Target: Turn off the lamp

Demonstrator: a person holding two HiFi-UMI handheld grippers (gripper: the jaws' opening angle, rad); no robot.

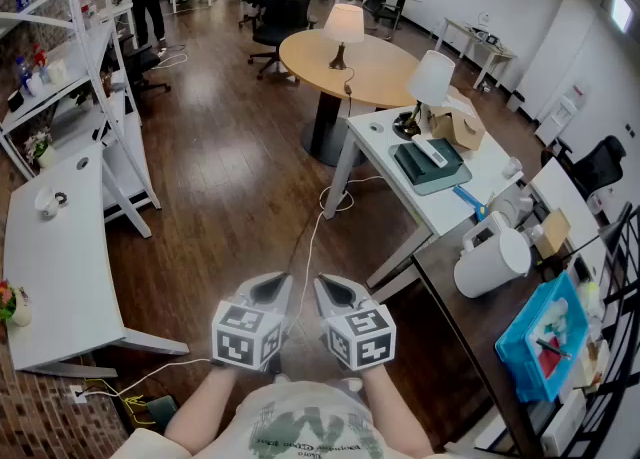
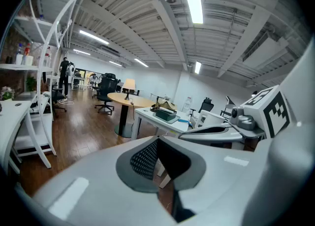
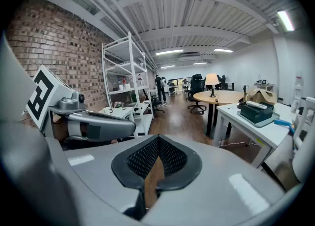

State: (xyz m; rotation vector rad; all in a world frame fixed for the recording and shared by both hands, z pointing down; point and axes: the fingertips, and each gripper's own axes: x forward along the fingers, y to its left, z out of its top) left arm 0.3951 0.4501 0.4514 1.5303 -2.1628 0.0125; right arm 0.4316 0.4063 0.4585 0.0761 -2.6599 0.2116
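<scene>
Glowing lamp (image 1: 345, 25) stands well ahead of 2 hand-held grippers (image 1: 271, 293) (image 1: 337, 293).

Bare floor (image 1: 230, 197) ahead seems passable; white desk (image 1: 442, 213) crowds the right.

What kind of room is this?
Probably a big shared office: it has black swivel office chairs, a white rectangular desk, a round wooden table and white metal shelving.

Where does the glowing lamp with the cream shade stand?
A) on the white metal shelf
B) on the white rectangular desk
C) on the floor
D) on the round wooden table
D: the glowing lamp with the cream shade stands on the round wooden table.
</scene>
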